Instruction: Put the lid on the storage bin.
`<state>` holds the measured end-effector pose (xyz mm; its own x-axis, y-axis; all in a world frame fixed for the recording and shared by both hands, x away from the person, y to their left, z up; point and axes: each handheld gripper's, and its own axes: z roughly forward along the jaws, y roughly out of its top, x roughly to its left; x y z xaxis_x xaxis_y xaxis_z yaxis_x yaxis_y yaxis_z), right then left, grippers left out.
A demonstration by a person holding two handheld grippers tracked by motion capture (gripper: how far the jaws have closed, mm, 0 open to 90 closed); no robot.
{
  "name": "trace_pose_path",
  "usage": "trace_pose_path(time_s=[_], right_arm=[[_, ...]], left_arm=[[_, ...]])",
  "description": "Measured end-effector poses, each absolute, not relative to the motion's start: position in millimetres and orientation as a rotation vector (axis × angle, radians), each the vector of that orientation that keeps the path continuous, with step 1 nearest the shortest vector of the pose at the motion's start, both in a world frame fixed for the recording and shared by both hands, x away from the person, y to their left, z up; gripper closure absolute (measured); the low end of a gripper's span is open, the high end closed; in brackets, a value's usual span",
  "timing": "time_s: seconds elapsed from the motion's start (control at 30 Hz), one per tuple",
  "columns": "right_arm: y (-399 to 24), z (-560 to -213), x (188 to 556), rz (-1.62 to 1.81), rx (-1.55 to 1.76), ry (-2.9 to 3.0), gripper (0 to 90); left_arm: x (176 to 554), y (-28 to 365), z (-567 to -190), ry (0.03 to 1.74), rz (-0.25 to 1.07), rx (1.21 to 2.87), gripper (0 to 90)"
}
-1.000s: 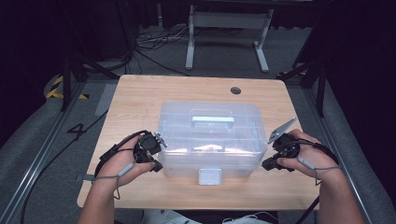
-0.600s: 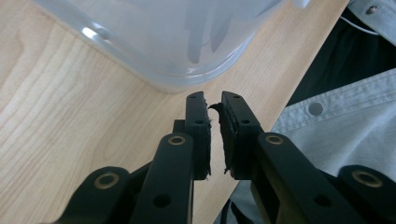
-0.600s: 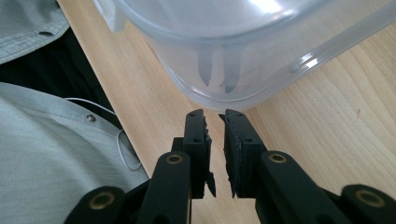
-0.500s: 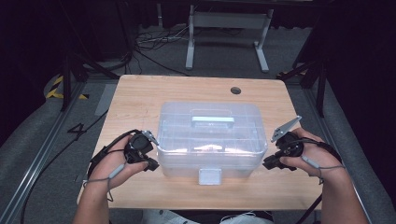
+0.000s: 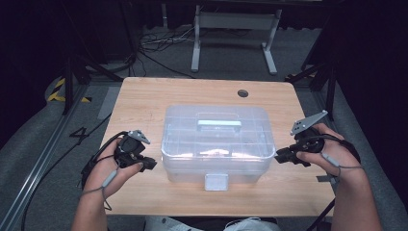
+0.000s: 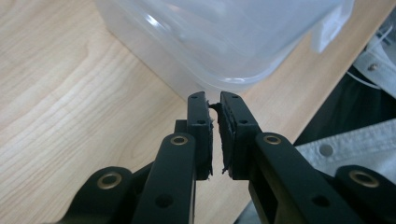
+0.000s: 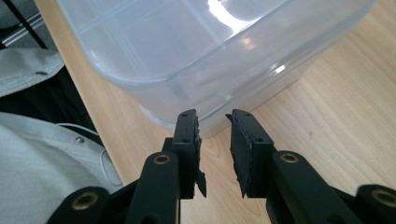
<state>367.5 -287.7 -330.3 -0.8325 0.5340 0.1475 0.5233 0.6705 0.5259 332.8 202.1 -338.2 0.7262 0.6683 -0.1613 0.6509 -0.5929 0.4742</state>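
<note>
A clear plastic storage box (image 5: pixel 216 144) with a pale handle (image 5: pixel 219 124) on its lid and a front latch (image 5: pixel 216 182) stands mid-table. My left gripper (image 5: pixel 150 163) is just off the box's left side, apart from it. Its jaws have been opening and show a narrow gap with nothing in it (image 6: pixel 213 100); the box's rounded corner (image 6: pixel 224 37) lies just ahead. My right gripper (image 5: pixel 279 156) is near the box's right side. Its jaws have just been opening and stand apart, empty (image 7: pixel 212 116), facing the box wall (image 7: pixel 187 51).
The wooden table (image 5: pixel 144 96) has a round cable hole (image 5: pixel 243 93) at its far right. Behind it are a metal stand (image 5: pixel 231 29) and floor cables (image 5: pixel 159 43). The person's light clothing (image 7: pixel 42 158) is at the table's near edge.
Both hands have drawn outward from the box's sides, the left to the left and the right to the right. The right jaws have opened wider.
</note>
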Motion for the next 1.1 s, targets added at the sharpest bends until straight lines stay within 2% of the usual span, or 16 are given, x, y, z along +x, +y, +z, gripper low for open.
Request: trace_pose_path(time_s=[0.43,0.5,0.6,0.77,1.1], right_arm=[[-307,-325,377,1.098,0.983,2.582,63.2],[-311,-327,379,1.106,0.992,2.541,62.0],[-318,-334,388,1.139,1.019,2.450,53.3],[-323,-346,398,1.161,1.055,2.371,45.5],[-329,-382,420,1.101,1.191,2.389,44.6]], left_arm=[[350,225,-344,1.119,0.144,2.242,77.7],[355,227,-348,1.126,0.185,2.215,74.2],[364,230,-356,1.131,0.207,2.175,67.4],[373,233,-367,1.147,0.257,2.137,59.4],[389,239,-393,1.183,0.292,2.121,43.6]])
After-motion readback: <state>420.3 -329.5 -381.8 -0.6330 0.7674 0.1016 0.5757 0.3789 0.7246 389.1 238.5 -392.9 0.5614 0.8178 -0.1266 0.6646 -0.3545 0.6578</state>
